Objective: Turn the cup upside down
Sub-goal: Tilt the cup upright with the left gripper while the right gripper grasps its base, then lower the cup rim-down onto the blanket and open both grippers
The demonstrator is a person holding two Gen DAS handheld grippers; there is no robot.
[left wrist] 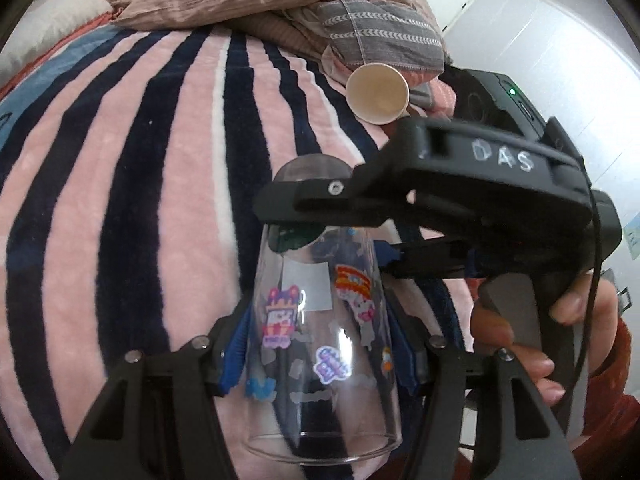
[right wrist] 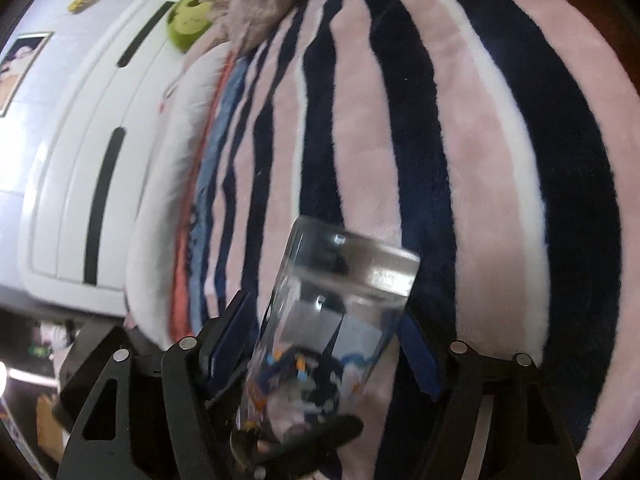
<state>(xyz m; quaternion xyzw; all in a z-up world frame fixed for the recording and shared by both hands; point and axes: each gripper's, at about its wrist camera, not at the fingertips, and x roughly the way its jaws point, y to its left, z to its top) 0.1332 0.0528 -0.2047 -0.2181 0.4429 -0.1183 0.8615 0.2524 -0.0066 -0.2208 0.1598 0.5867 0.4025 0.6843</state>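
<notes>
A clear glass cup (left wrist: 320,328) with colourful stickers lies between the blue pads of my left gripper (left wrist: 320,344), its wide rim toward the camera and its thick base pointing away. My right gripper (left wrist: 344,216) comes in from the right and clamps the cup near its base. In the right wrist view the cup (right wrist: 332,328) sits between the right gripper's (right wrist: 320,340) blue pads (right wrist: 420,356), tilted, base up and away. The left pads look closed against the cup's sides.
A pink, white and navy striped blanket (left wrist: 160,200) covers the bed below. A paper cup (left wrist: 378,94) lies on its side by a pile of pillows and bedding (left wrist: 372,28). A white wardrobe (right wrist: 92,160) stands beyond the bed.
</notes>
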